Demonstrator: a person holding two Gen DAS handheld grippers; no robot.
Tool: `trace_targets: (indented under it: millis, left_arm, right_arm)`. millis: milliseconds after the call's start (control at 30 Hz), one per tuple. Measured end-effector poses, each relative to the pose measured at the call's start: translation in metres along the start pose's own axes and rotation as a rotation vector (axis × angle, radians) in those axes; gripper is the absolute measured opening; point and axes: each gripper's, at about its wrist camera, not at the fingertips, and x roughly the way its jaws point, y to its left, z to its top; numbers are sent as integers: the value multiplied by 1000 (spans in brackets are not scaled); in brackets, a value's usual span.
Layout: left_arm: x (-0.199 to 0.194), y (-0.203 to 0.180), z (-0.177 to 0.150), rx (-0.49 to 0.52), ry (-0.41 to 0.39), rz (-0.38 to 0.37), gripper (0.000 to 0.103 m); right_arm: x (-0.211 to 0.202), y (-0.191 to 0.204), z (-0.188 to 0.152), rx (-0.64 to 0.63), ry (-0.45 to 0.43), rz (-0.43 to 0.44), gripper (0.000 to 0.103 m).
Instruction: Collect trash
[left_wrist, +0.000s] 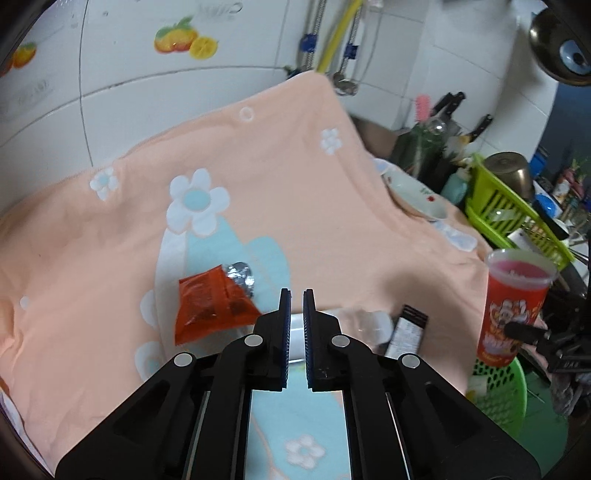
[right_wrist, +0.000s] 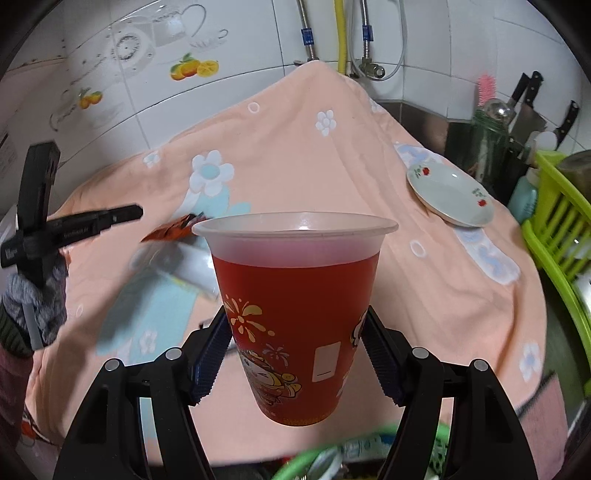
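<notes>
The right gripper (right_wrist: 297, 354) has its fingers clamped on a red printed plastic cup (right_wrist: 295, 314), held above a green mesh basket (right_wrist: 328, 458). The left gripper (left_wrist: 296, 314) hovers with fingers nearly closed, holding nothing, over the peach flowered cloth (left_wrist: 295, 166) on the tabletop, near an orange snack wrapper (left_wrist: 210, 306) and crumpled silver foil (left_wrist: 242, 277).
</notes>
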Motion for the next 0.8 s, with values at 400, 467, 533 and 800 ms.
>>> trace_targets:
  millis: [400,467,533,800]
  left_arm:
    - [47,32,18,-59,96,92,80]
    - [67,40,20,-75,134,104,81]
    - [86,48,21,-90,178,113,83]
    - [129,63,21,-71,283,195,88]
  right_arm:
    - [-17,-11,-26,10,4,-9,67]
    - [-12,-14,-26,15,12,-8,67]
    - [-4,-17,-26,18,25,-6,67]
    - [17,-27,-29,34,64,-4,67]
